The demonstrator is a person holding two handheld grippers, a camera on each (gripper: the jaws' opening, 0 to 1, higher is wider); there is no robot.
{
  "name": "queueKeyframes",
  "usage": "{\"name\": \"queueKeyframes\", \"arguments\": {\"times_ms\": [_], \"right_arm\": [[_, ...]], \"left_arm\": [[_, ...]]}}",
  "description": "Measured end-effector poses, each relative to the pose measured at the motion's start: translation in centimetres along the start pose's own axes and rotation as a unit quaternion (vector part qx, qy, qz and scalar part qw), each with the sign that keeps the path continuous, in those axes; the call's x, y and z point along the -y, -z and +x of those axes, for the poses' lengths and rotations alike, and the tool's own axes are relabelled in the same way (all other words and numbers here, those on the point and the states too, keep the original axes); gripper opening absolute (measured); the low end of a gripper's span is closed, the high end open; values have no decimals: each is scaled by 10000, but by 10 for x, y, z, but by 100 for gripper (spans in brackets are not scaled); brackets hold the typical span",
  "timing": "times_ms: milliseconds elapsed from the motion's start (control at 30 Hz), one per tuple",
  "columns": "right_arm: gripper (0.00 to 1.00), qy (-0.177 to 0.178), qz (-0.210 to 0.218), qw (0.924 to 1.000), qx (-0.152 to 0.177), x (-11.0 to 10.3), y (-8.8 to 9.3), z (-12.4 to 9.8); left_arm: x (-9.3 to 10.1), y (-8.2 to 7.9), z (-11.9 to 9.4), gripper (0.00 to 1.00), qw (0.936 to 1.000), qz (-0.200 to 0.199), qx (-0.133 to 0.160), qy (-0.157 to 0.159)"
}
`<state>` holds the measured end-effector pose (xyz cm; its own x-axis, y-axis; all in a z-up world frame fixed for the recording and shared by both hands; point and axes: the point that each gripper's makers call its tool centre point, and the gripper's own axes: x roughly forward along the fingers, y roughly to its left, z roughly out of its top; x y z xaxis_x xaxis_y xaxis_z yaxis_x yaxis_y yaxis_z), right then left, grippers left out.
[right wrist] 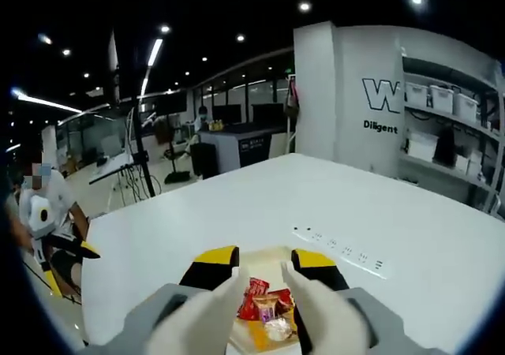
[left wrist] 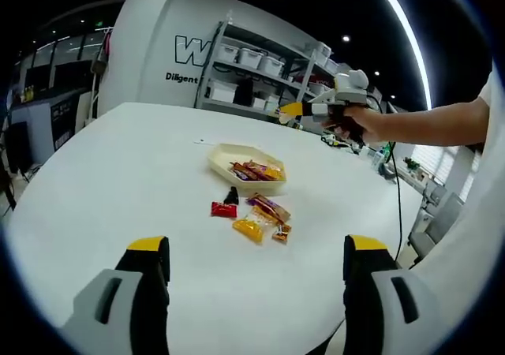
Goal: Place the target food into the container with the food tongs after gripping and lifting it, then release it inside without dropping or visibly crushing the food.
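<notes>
A cream tray (left wrist: 223, 153) on the white table (left wrist: 118, 173) holds several snack packets. In front of it lie loose snacks: a red packet (left wrist: 223, 209), a yellow one (left wrist: 249, 228) and a purple-orange one (left wrist: 268, 207). My left gripper (left wrist: 256, 244) stands wide open and bare, near the table's edge. A hand holds my right gripper (left wrist: 327, 106) raised beyond the tray. In the right gripper view its jaws press on two white tong arms (right wrist: 229, 292), which stand apart. Between them show the tray (right wrist: 268, 255) and a red packet (right wrist: 256, 286); whether the tongs touch it, I cannot tell.
A white power strip (right wrist: 339, 252) lies on the table beyond the tray. Shelves with white bins (left wrist: 252, 59) stand behind the table by a white wall. A person (right wrist: 43, 205) sits off the table's far side, and a black cable (left wrist: 397, 205) hangs at its right edge.
</notes>
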<state>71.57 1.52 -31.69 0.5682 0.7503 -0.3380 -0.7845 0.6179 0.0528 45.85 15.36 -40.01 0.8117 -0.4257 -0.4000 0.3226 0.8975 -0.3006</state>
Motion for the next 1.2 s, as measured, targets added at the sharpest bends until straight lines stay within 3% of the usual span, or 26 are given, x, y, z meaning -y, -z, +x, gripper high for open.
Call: {"name": "queueKeyframes", "arguments": {"times_ms": [333,567,767,933,1200], "right_arm": [[21,-110,117,9994,320,-10,-4,-10],[21,-515,311,9956,714,-32,-11,-24],[22,-1066,576,9880,961,-60,-14,-37],[22,-1328,722,9827,1071,-72,-7,-47],[22,-1333,836,9834,903,-83,20,-53]], "left_arm": [[1,1,3,90,10000,24,-53,58],[4,1,6,89,9999,45,-75,120],[6,2,7,89,9998,61,-108,177],[8,4,8,89,9996,73,-144,223],[11,7,7,89,9994,104,-184,275]]}}
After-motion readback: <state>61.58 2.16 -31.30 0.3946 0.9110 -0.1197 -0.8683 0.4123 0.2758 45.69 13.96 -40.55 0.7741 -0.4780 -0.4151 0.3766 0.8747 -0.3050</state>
